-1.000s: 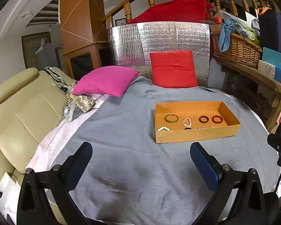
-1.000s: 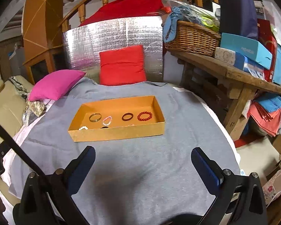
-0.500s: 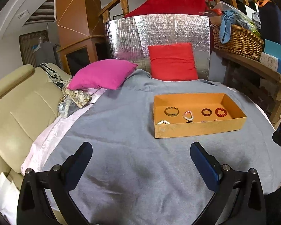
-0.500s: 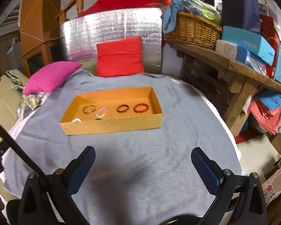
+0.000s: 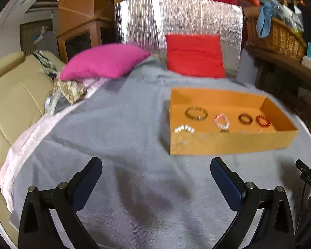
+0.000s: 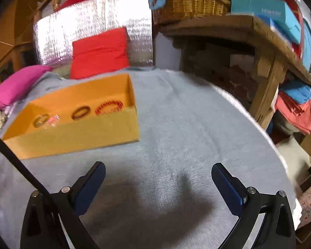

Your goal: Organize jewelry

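**Bracelets sit in an orange box on a gray cloth**

Bracelets are the small things here, and they all lie inside the orange box [image 5: 228, 143]. Nearest of all, the left gripper [image 5: 156, 183] hangs over the gray cloth [image 5: 124, 134] with its two fingers wide apart and nothing between them. The right gripper [image 6: 157, 184] is also spread wide and holds nothing.

A little farther, the box rests on the cloth. A white bead bracelet [image 5: 184, 129] lies by the near wall. Behind it, from left to right, are a gold bangle [image 5: 196, 113], a pink bracelet [image 5: 221, 121], a dark brown bracelet [image 5: 245, 119] and a red bracelet [image 5: 263, 121].

Farther still are a pink pillow [image 5: 105, 61] on the left and a red pillow [image 5: 194, 56]. A shiny silver sheet [image 5: 180, 16] stands behind them.
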`<action>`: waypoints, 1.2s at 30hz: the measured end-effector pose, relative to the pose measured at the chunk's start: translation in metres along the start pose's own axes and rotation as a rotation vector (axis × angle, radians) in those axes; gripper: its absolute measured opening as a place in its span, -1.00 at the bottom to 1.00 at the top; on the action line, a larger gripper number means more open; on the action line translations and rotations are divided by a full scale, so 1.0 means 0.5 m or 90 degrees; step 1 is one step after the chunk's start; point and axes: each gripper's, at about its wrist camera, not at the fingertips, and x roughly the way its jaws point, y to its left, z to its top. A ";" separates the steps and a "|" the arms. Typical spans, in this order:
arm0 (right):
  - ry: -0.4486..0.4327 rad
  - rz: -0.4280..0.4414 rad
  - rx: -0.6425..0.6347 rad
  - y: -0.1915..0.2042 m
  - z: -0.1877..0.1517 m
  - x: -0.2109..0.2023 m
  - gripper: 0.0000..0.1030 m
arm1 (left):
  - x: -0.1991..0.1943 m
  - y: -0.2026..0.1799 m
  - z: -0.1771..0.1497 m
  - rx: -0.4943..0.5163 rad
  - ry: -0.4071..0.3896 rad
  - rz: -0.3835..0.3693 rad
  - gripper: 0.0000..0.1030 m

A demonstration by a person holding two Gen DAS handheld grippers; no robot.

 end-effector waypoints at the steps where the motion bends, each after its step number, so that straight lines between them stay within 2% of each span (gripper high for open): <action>1: 0.005 -0.005 -0.004 0.000 -0.009 0.017 1.00 | 0.011 0.003 -0.003 -0.004 0.009 0.000 1.00; 2: 0.002 -0.008 -0.013 -0.001 -0.017 0.027 1.00 | 0.024 0.006 -0.005 -0.010 0.025 -0.002 1.00; 4: 0.042 -0.003 -0.036 0.002 -0.022 0.055 1.00 | 0.036 0.012 -0.004 -0.020 0.037 -0.009 1.00; 7: 0.046 0.020 -0.021 -0.013 -0.020 0.062 1.00 | 0.042 0.017 -0.010 -0.023 0.043 0.009 1.00; 9: 0.044 0.026 -0.022 -0.017 -0.020 0.062 1.00 | 0.049 0.019 -0.018 -0.017 0.074 -0.001 1.00; 13: 0.041 0.028 -0.024 -0.025 -0.018 0.064 1.00 | 0.050 0.034 -0.031 -0.020 0.101 -0.008 1.00; 18: 0.037 0.031 -0.026 -0.017 -0.030 0.057 1.00 | 0.063 0.047 -0.023 -0.024 0.111 0.004 1.00; 21: 0.037 0.030 -0.026 -0.015 -0.031 0.057 1.00 | 0.079 0.050 -0.021 -0.038 0.119 -0.003 1.00; 25: 0.037 0.030 -0.027 -0.013 -0.031 0.057 1.00 | 0.104 0.039 -0.025 -0.005 0.142 0.009 1.00; 29: 0.037 0.030 -0.027 -0.013 -0.031 0.057 1.00 | 0.122 0.032 -0.031 0.003 0.167 -0.010 1.00; 32: 0.036 0.029 -0.027 -0.012 -0.032 0.056 1.00 | 0.127 0.032 -0.033 0.018 0.172 0.006 1.00; 36: 0.036 0.029 -0.027 -0.011 -0.031 0.057 1.00 | 0.106 0.045 -0.030 -0.002 0.155 0.007 1.00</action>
